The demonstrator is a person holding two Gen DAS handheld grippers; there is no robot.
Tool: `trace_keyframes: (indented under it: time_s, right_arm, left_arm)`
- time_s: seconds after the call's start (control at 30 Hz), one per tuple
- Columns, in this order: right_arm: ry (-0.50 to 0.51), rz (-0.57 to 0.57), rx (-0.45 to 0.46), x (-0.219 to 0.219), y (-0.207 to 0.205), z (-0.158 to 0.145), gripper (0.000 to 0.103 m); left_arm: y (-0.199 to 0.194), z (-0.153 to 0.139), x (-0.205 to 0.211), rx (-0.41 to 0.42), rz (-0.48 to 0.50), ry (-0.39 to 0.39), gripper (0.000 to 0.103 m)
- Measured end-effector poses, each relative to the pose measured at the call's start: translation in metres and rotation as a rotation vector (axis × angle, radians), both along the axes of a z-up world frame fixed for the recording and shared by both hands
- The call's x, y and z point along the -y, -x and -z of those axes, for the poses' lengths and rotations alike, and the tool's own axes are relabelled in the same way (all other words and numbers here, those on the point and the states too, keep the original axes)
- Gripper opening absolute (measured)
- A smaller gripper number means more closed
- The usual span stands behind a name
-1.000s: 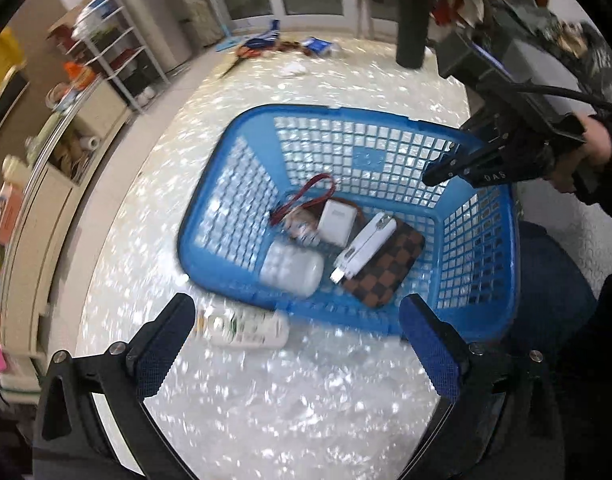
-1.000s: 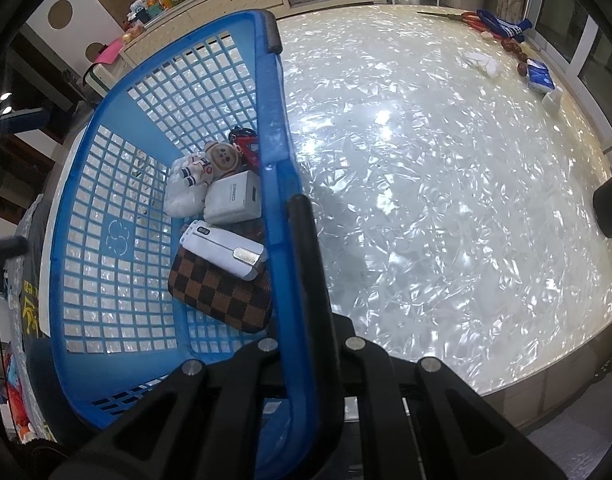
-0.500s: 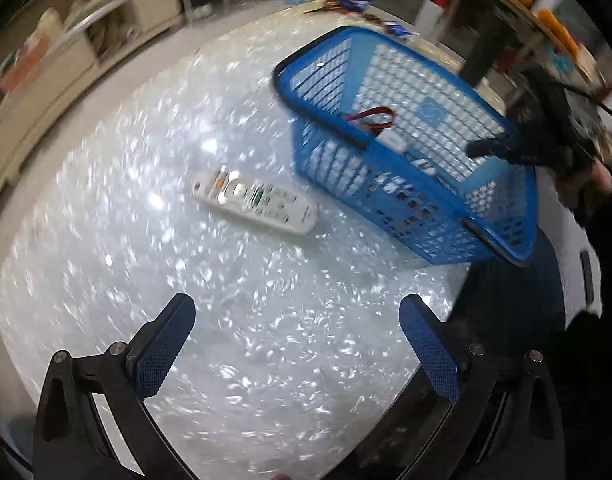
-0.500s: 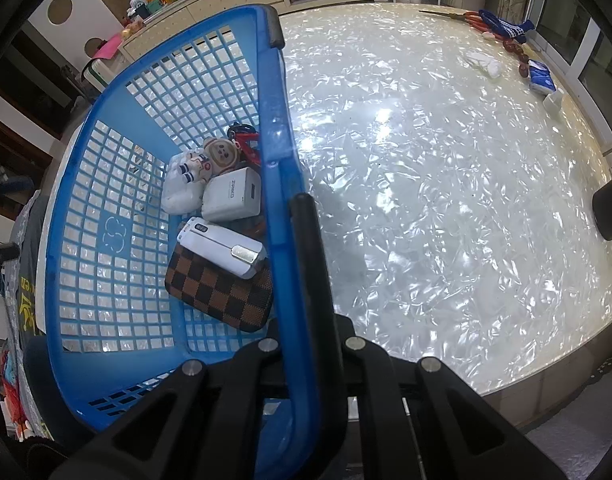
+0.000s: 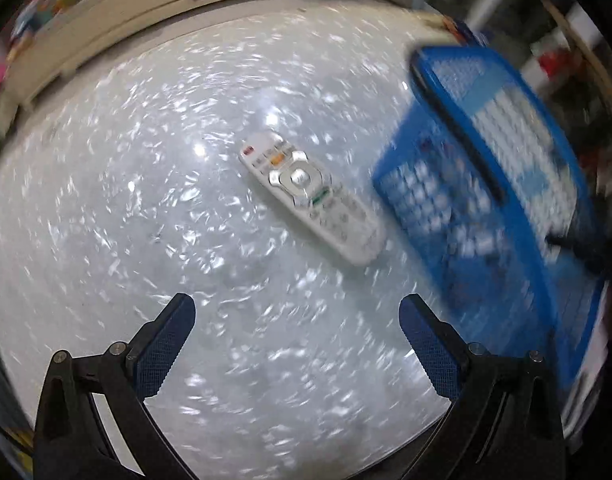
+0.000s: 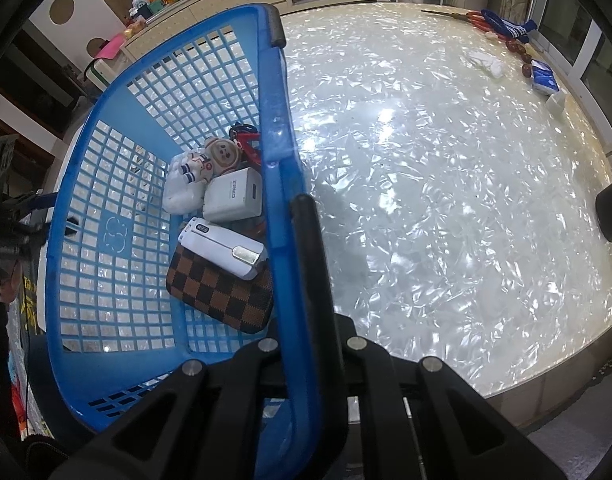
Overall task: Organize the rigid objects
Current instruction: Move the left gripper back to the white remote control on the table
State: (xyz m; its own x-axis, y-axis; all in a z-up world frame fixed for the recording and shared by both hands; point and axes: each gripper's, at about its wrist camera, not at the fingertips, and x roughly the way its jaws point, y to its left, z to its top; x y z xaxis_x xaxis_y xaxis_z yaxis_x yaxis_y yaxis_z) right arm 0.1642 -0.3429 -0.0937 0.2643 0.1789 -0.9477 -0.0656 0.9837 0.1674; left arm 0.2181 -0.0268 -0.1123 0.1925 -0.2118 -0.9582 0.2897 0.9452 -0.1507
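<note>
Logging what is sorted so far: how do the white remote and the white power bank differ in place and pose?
The remote lies on the bare table, outside the blue basket; the power bank sits inside it. The remote rests flat on the tabletop; the power bank lies across a checkered pouch. The remote's face is full of buttons; the power bank is plain. Both are white, oblong and ungripped.

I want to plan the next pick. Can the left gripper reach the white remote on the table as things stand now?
Probably yes: the left gripper is open and empty, and the remote lies flat ahead, beside the basket, with nothing between.
</note>
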Motion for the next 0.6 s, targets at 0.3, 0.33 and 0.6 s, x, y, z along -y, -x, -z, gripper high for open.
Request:
trace_keyframes:
  time_s: [0.3,0.33,0.6]
  right_arm:
    - [-0.010,-0.003,0.000,0.002,-0.002,0.001,0.007]
    - [-0.011,-0.002,0.000,0.002,-0.002,0.002,0.007]
    - [-0.012,-0.004,0.001,0.002,-0.002,0.002,0.007]
  left_arm:
    - [-0.027,-0.002,-0.014,0.038,-0.241,0.045,0.102]
    - [-0.031,0.001,-0.015,0.027,-0.261,0.051,0.102]
    - [-0.047,0.018,0.003,0.046,-0.320,0.000,0.102]
